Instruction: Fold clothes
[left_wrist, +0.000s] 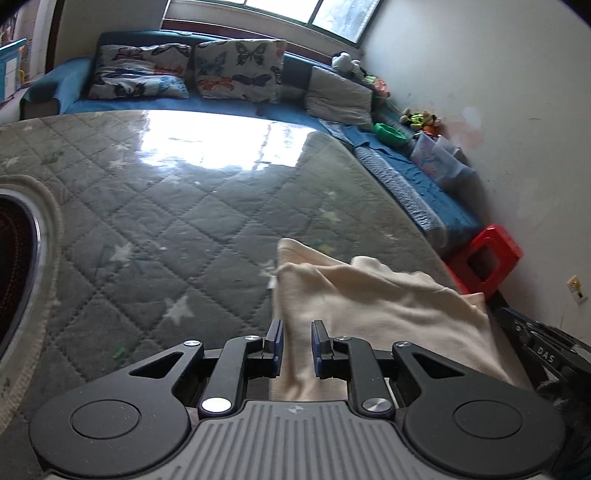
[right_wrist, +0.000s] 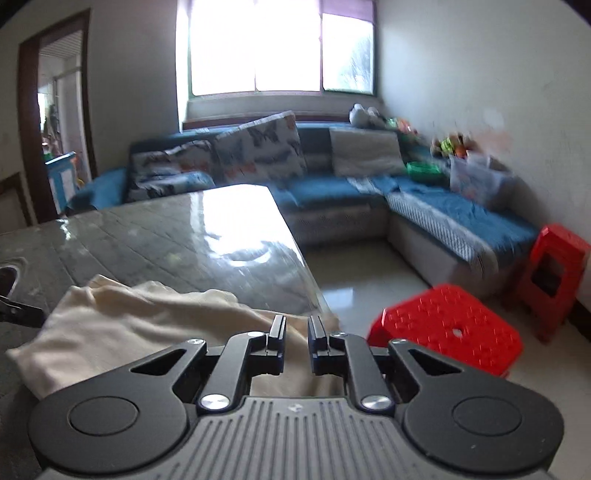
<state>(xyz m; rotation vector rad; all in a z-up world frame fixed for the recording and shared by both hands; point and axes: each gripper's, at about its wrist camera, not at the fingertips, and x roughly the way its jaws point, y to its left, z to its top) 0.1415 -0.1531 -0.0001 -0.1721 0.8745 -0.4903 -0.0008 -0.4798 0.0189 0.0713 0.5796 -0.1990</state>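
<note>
Cloth (left_wrist: 376, 306), cream, bunched at near right corner of table (left_wrist: 155, 206), pinched along near edge by both grippers: left gripper (left_wrist: 296, 341) with narrow jaws apparently on fabric, right gripper (right_wrist: 296, 334) likewise, probably for spreading. Red stools (right_wrist: 447, 325) clear only in right view.

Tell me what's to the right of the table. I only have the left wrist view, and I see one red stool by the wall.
Observer: A second red stool, with a perforated top, stands on the floor beside the table's near corner.
Operator: Does the cream garment reach that corner?
Observer: Yes, the cream garment's right end reaches the table edge there. I can't tell whether it overhangs.
Operator: What's between the table and the sofa?
Observer: Only glossy pale floor tiles show in front of the sofa.
</note>
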